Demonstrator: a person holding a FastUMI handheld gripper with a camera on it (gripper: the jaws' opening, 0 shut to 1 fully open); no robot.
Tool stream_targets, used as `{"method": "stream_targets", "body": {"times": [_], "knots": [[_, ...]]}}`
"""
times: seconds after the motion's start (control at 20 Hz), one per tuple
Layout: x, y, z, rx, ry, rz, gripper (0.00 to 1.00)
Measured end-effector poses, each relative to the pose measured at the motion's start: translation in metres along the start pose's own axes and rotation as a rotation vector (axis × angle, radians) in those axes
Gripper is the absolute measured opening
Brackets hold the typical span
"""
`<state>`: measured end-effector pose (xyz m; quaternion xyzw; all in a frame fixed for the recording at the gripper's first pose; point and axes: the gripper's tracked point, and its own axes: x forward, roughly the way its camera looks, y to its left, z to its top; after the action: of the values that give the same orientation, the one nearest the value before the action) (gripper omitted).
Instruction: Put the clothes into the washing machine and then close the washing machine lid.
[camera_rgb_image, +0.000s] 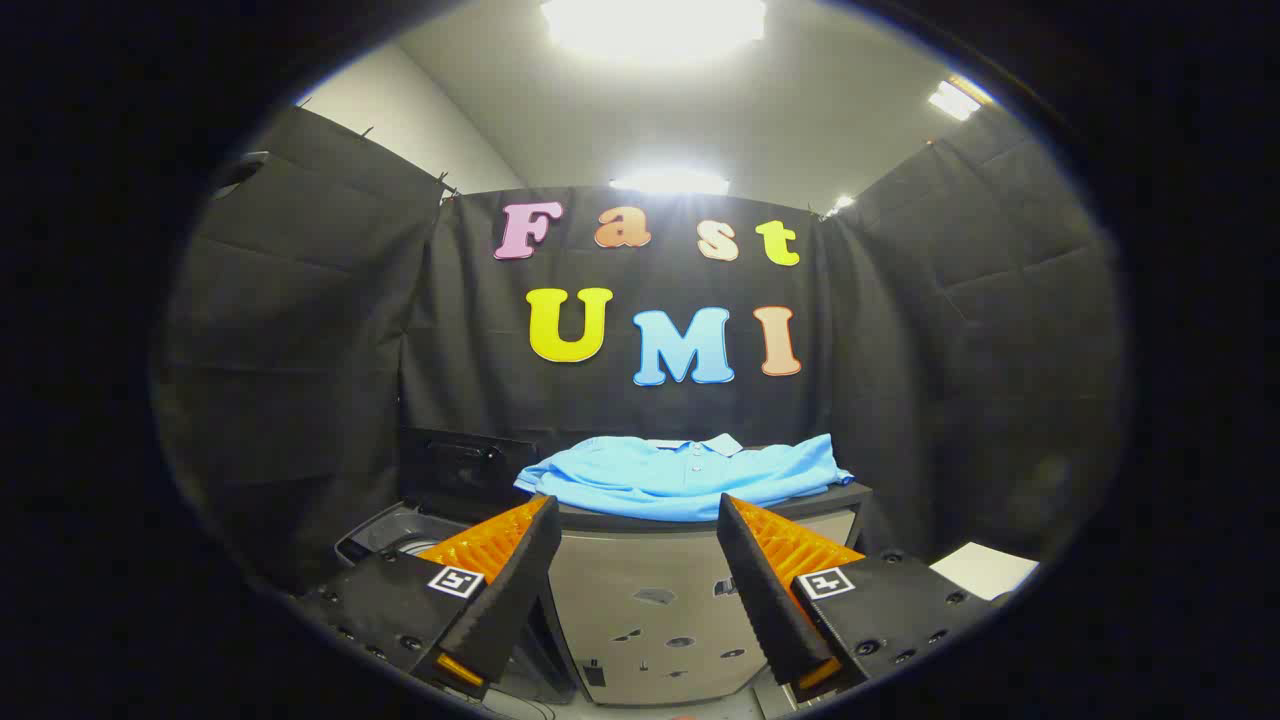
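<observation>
The tool (636, 512) hangs wide open w/ nothing between its 2 fingers (500, 590), pointed at a light-blue polo shirt (685, 476) lying just beyond the fingertips. The shirt is spread flat, collar toward the booth wall, atop a dark-topped cabinet (655, 610) that serves as the counter; its grey front panel, marked w/ several small dark spots, shows in the gap between the fingers. No finger touches the shirt. Beside the cabinet, behind the left finger, sits the washer (385, 530): a grey rounded rim around an opening, w/ its dark lid (465, 465) standing raised behind it, near the shirt's sleeve. The drum's inside is mostly hidden by the finger, so what it holds can't be told. Black cloth (300, 350) drapes the booth on 3 sides, w/ bright ceiling lights (655, 25) above. A pale flat surface (985, 568) peeks out past the right finger, well apart from the shirt.
</observation>
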<state>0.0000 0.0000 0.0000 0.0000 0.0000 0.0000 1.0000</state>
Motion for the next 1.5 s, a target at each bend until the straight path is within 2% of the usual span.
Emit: {"method": "stream_targets", "body": {"times": [1.15,1.5], "knots": [[-0.009,0.003,0.005,0.031,0.012,-0.005,0.98],[0.006,-0.002,0.023,0.066,0.042,0.004,0.98]]}}
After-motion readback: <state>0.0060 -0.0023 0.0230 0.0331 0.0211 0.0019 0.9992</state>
